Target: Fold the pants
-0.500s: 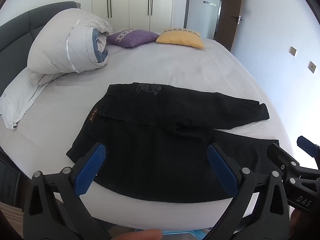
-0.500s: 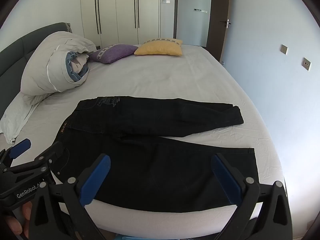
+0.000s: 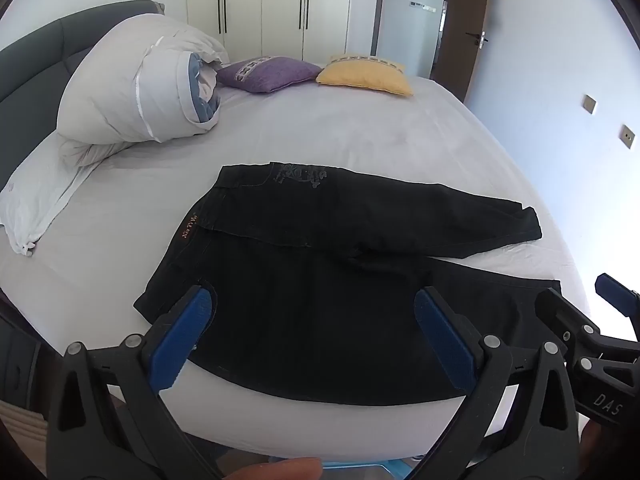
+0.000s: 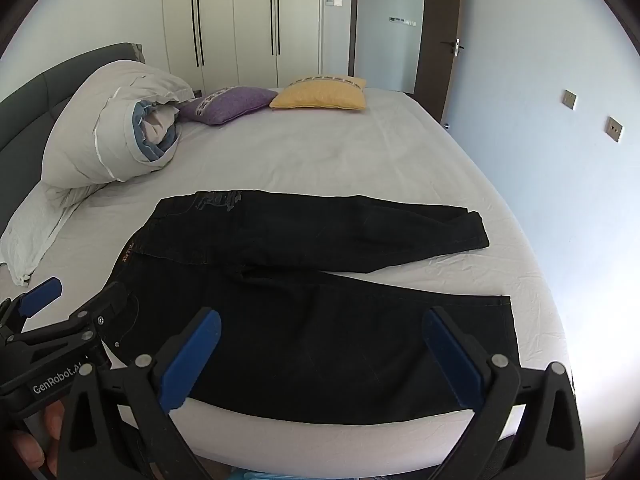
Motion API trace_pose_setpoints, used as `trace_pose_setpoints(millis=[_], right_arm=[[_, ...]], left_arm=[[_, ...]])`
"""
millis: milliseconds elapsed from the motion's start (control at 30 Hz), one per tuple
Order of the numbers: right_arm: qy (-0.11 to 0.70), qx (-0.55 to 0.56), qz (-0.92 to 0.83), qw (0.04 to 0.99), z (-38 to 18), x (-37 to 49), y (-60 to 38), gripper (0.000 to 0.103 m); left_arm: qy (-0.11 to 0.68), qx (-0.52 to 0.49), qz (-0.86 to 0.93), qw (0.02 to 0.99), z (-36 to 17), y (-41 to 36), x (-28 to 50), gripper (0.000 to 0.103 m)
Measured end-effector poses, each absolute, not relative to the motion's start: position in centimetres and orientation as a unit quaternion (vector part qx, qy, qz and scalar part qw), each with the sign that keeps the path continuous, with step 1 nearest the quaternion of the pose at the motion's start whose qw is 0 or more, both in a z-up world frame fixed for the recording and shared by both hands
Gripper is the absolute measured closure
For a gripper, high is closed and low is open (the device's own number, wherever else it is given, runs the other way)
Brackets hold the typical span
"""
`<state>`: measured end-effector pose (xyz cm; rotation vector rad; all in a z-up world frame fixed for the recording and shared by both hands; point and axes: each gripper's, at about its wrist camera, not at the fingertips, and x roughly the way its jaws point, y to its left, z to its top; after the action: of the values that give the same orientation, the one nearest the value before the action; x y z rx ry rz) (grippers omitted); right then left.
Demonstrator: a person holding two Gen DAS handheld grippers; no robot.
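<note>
A pair of black denim pants (image 3: 320, 280) lies spread flat on the near part of a wide bed covered in a pale grey sheet (image 3: 340, 136), waistband toward the left, legs running off to the right. The far leg angles slightly away, so a thin wedge of sheet shows between the two legs near the cuffs. The left gripper (image 3: 312, 332), black with blue pads, hangs above the near edge over the seat and waist end, its jaws spread wide with nothing between them; the right gripper (image 4: 320, 356) hangs beside it over the near leg, equally wide and empty. Each tool shows at the edge of the other's view. The near leg runs close along the mattress edge, with only a narrow strip of sheet below it, while beyond the pants the sheet lies bare up to a purple cushion (image 3: 268, 74) and a yellow cushion (image 3: 366, 74). A rolled white duvet (image 3: 136, 88) sits far left against the dark headboard (image 3: 28, 72). The orange waistband label is too small to read, and the pocket embroidery blurs into the fabric. A fingertip pokes in at the bottom of the left view.
</note>
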<state>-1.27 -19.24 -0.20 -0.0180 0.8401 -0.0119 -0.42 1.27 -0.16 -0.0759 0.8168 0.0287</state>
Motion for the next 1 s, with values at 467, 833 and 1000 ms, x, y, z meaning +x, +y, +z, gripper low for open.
trace_pose_setpoints(millis=[467, 833, 1000], right_arm=[[0.407, -0.007, -0.007, 0.914, -0.55, -1.26, -19.02, 0.0], [0.407, -0.007, -0.007, 0.913, -0.61, -1.31, -18.94, 0.0], [0.407, -0.006, -0.006, 0.913, -0.61, -1.22, -19.06, 0.0]], left_arm=[[0.399, -0.034, 0.024, 0.916, -0.76, 1.65, -0.08, 0.0], [0.399, -0.033, 0.026, 0.916, -0.88, 1.47, -0.1, 0.0], [0.399, -0.032, 0.026, 0.916, -0.99, 1.48, -0.16, 0.0]])
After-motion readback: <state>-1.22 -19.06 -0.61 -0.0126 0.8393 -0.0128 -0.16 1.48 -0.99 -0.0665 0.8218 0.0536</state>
